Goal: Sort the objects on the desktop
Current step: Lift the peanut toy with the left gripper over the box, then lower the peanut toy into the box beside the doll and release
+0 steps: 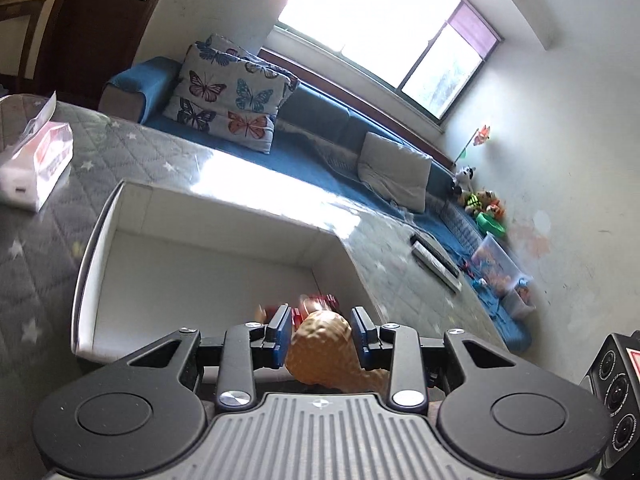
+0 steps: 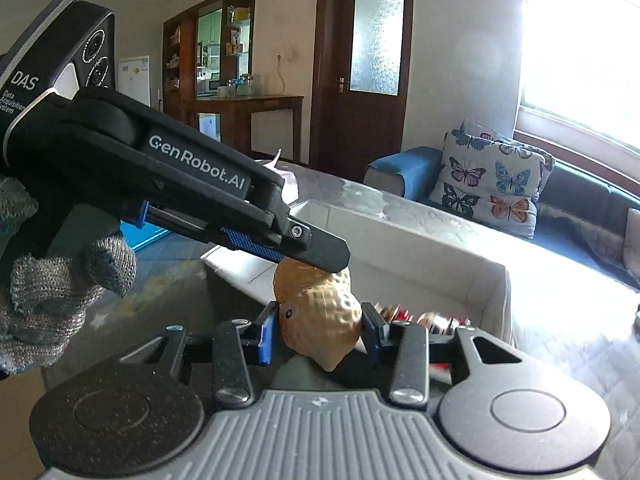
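Observation:
A tan, bumpy toy drumstick (image 1: 324, 344) sits between the blue pads of my left gripper (image 1: 322, 334), which is shut on it above the near edge of a white open box (image 1: 208, 204). In the right wrist view the same drumstick (image 2: 320, 312) also lies between the pads of my right gripper (image 2: 318, 330), which is closed on its lower part. The left gripper's fingers (image 2: 316, 246) reach in from the upper left and clamp its top. Red and copper-coloured items (image 2: 416, 318) lie blurred inside the box (image 2: 440, 240) behind the toy.
The table has a grey quilted star-pattern cover (image 1: 36, 240). A tissue pack (image 1: 36, 164) lies at its far left. A blue sofa with butterfly cushions (image 1: 228, 96) runs behind the table, toys piled at its far end (image 1: 492, 264). A dark wooden door (image 2: 368, 60) stands behind.

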Demonstrator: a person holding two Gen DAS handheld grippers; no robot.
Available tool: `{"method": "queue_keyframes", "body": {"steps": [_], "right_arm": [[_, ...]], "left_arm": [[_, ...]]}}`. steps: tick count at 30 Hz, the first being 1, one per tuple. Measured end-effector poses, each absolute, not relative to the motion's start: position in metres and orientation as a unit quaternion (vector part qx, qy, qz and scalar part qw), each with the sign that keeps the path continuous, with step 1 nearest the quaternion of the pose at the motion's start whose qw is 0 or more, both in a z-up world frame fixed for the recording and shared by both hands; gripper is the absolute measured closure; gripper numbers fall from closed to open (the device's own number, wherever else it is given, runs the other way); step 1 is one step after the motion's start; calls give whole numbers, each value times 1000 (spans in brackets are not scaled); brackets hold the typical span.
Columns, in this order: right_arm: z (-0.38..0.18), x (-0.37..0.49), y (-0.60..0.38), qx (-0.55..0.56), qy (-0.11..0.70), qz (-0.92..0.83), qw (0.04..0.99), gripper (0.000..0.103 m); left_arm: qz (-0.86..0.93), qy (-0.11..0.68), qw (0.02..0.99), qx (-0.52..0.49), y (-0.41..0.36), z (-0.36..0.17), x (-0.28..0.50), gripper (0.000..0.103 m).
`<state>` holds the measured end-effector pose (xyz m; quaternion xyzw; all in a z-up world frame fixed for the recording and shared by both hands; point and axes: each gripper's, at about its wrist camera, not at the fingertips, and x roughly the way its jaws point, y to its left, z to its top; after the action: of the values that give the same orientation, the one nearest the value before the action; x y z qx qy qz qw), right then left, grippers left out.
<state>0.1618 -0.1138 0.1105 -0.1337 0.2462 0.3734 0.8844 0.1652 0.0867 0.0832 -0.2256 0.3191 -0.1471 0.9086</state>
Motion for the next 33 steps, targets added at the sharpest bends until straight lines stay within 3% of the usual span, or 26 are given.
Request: {"method": "queue_keyframes", "body": {"steps": [16,33], "right_arm": [[77,300,-75,-138,344,355,858,61],[54,325,-60,-151,405,331,839,61]], "left_arm": [[-122,368,875,-291,117,27,299,68],[-98,403,862,-292,118,12,319,69]]}}
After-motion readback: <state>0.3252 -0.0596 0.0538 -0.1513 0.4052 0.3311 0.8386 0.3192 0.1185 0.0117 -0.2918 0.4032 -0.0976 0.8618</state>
